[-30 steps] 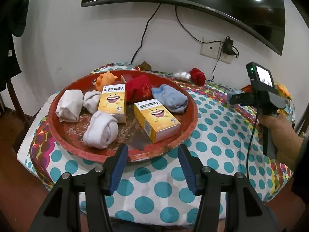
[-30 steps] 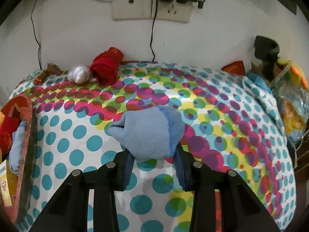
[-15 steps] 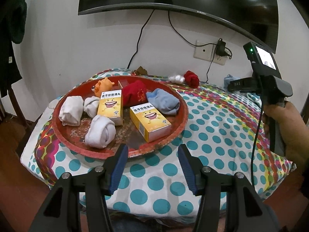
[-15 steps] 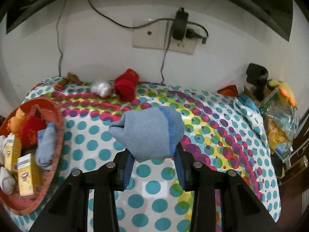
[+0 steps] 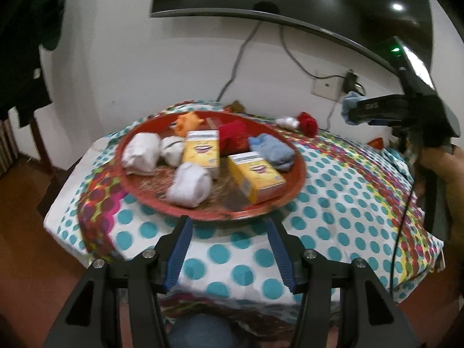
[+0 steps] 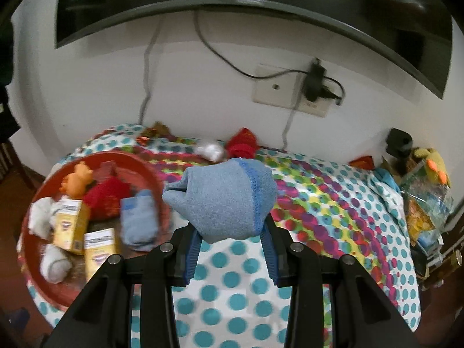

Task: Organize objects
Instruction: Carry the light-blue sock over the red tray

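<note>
Between the right gripper's fingers sits a rolled blue sock, clamped at its lower end and held above the desk, right of the red tray. It looks soft, light and squashy, so a pinch across the roll's thick middle should hold. Near the tray's front rim, the left gripper's fingers stand apart, empty.
</note>
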`<state>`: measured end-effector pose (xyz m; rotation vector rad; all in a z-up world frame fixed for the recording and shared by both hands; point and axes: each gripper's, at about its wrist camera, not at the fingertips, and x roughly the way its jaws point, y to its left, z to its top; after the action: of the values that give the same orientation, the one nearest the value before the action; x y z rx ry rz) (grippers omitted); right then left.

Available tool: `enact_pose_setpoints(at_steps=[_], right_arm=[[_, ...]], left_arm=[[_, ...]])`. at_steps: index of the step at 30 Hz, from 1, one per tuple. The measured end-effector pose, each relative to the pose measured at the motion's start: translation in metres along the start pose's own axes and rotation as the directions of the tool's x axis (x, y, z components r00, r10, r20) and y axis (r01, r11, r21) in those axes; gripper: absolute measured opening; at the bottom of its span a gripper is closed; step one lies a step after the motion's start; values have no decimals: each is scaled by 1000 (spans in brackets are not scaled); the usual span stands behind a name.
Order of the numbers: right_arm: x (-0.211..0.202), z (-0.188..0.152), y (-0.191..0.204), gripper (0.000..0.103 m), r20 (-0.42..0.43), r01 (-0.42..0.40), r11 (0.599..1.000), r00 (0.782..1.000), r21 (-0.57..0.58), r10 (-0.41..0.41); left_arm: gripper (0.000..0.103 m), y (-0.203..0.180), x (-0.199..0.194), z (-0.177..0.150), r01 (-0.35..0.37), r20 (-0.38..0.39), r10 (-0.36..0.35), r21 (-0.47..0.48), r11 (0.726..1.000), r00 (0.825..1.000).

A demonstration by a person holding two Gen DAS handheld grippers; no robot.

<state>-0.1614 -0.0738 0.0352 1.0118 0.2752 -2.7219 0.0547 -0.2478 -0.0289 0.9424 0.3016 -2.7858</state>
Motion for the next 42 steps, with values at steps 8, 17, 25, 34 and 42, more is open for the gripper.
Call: enact_pose_setpoints(at_steps=[8,17,25,34,42], right_arm=[[-13,1,69,36,0,-83,994,997,-74,83],[-3,-11,155,36,-67,-214,956,976,-199,205],[-4,-67,178,36,-154,-337,915,939,-222,309],[9,-89,168,36,-193,-330,922,936,-202,293],[25,-82,183,37,-198,-305,932,943,-197,267]], left_arm=[[55,44,-6,-2,-80,-9,79,-115,990,997],[55,76,-5,-1,-142,-15,142,-191,971,990],[55,103,9,-4,-191,-49,185,-274,942,982],[55,95,14,-5,-185,-58,176,-243,952,983],[55,93,13,-5,-181,-55,173,-237,955,983]])
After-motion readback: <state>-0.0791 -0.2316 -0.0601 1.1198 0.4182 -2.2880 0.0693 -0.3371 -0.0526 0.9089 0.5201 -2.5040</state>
